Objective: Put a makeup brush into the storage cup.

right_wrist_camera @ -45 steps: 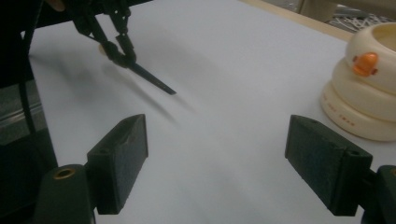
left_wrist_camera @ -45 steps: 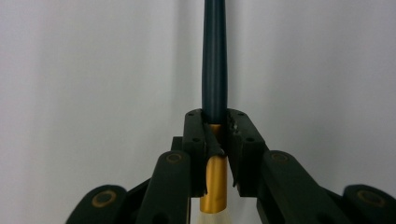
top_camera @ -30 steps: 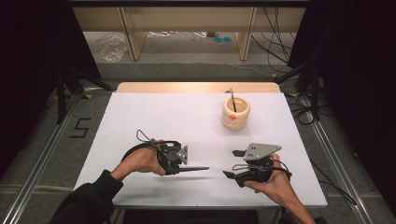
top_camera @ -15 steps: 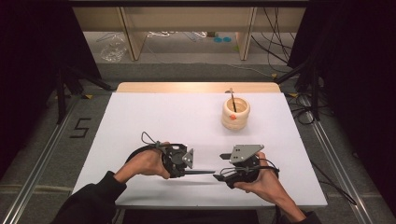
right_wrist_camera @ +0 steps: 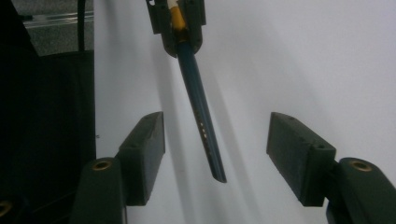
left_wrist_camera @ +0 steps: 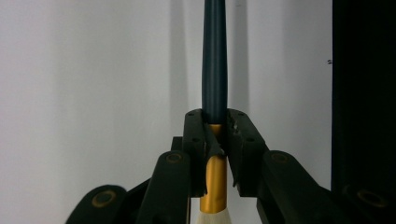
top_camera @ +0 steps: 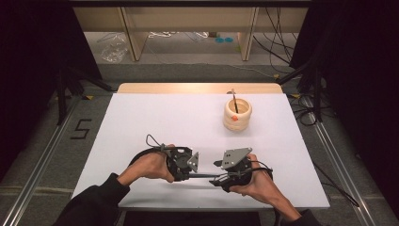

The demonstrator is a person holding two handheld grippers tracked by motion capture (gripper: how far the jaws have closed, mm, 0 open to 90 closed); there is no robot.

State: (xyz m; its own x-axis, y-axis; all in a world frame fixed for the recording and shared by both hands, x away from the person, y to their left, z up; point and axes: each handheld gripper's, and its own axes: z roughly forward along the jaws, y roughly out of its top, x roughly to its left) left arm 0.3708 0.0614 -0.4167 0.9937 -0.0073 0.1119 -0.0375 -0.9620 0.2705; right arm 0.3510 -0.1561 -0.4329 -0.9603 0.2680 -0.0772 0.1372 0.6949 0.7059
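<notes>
A brush with a dark blue handle and a gold ferrule lies level above the white table top. My left gripper is shut on it where handle meets ferrule. In the high view the left gripper points right, toward my right gripper. The right gripper is open, and its jaws have just been closing. The handle's free end hangs between its pads without touching either.
A cream ribbed holder stands at the back right of the table with another thin brush upright in it. Cables trail on the floor to the right, and shelving stands beyond the table's far edge.
My right gripper has moved left toward the left gripper, so the handle's end is now between its jaws, which stand narrower. The left hand has barely shifted.
</notes>
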